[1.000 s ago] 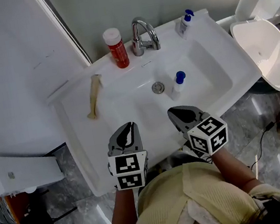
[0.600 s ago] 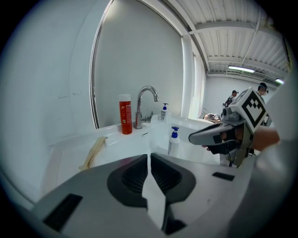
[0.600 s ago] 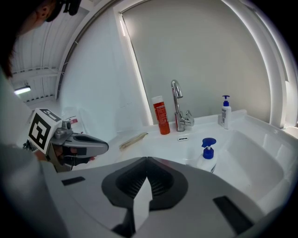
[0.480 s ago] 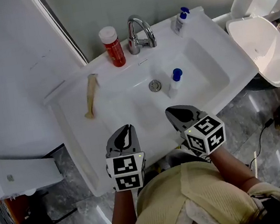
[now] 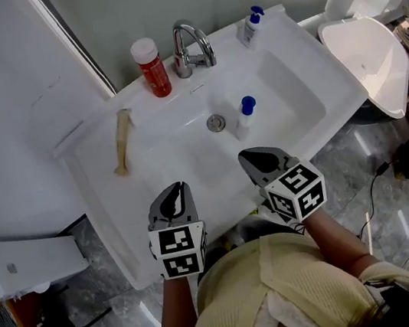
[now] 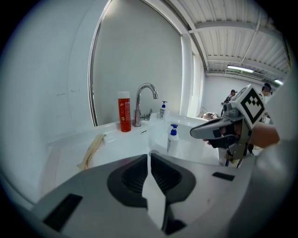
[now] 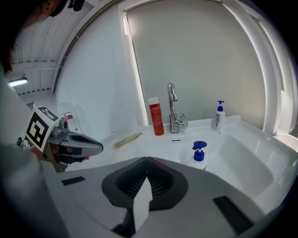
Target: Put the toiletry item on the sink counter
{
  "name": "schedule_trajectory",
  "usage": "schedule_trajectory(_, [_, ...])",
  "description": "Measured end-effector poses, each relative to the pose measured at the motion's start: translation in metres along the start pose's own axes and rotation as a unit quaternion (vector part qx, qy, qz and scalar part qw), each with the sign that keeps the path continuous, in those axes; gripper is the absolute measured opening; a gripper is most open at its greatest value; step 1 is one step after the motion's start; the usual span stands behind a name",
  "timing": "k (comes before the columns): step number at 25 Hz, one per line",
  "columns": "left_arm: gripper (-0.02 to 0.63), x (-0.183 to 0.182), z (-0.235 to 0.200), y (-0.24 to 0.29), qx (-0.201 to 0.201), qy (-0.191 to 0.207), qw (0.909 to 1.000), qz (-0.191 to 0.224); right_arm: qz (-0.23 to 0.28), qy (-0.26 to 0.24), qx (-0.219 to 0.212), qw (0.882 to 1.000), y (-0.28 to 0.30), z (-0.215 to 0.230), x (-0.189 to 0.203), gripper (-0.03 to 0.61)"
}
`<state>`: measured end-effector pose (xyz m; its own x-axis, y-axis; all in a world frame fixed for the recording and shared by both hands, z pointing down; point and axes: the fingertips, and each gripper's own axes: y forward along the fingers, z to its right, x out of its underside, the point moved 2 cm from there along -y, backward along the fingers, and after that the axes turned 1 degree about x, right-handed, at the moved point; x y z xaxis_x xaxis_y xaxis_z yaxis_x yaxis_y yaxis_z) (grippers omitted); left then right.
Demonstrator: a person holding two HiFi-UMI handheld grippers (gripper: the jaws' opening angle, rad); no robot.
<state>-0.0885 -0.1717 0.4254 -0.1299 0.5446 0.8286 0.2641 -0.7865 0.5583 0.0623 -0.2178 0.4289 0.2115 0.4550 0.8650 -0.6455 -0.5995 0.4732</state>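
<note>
A small white pump bottle with a blue cap [image 5: 244, 116] stands in the basin next to the drain; it also shows in the left gripper view [image 6: 172, 138] and the right gripper view [image 7: 199, 152]. The white sink counter [image 5: 100, 192] surrounds the basin. My left gripper [image 5: 180, 188] hovers over the sink's near edge, shut and empty [image 6: 149, 154]. To its right my right gripper [image 5: 249, 157] is short of the bottle, its jaws also shut on nothing [image 7: 146, 159].
At the back of the counter stand a red bottle [image 5: 150, 68], a chrome faucet [image 5: 188, 45] and a second blue-pump bottle [image 5: 249, 27]. A beige strip-like item [image 5: 121, 142] lies on the left counter. A toilet [image 5: 362, 62] is at the right, a white box [image 5: 20, 266] at the left.
The whole scene has slid a little left and up in the head view. Both grippers keep their places at the sink's near edge, shut as before.
</note>
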Motion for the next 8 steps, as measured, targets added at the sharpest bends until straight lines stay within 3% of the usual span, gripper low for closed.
schedule_trajectory(8, [0.055, -0.0007, -0.0049, 0.0058, -0.004, 0.000, 1.0000, -0.002, 0.002, -0.006, 0.001, 1.000, 0.0026, 0.0047, -0.0031, 0.026])
